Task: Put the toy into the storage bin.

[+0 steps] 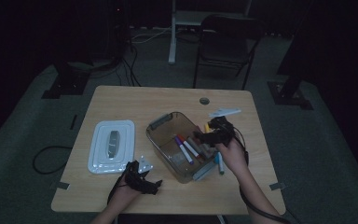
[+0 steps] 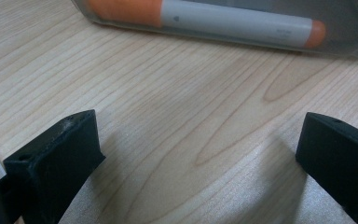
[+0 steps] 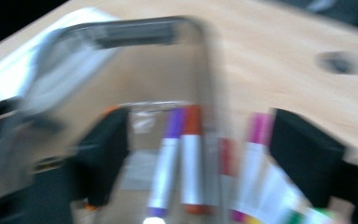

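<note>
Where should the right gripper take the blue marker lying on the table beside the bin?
Grip the blue marker across the middle of its barrel, coming from above. It lies flat on the table just outside the clear bin, so the wall crowds that side; set the open right gripper crosswise over it.

A clear grey plastic bin (image 1: 168,135) stood open near the table's centre. Purple and red-capped markers (image 1: 185,148) lay flat inside, pointing roughly toward eleven o'clock.

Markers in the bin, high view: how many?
2 clearly: a purple-capped marker and a red-capped marker, side by side on the floor of the bin. The right gripper covers the bin's right side, so more may be hidden.
</note>
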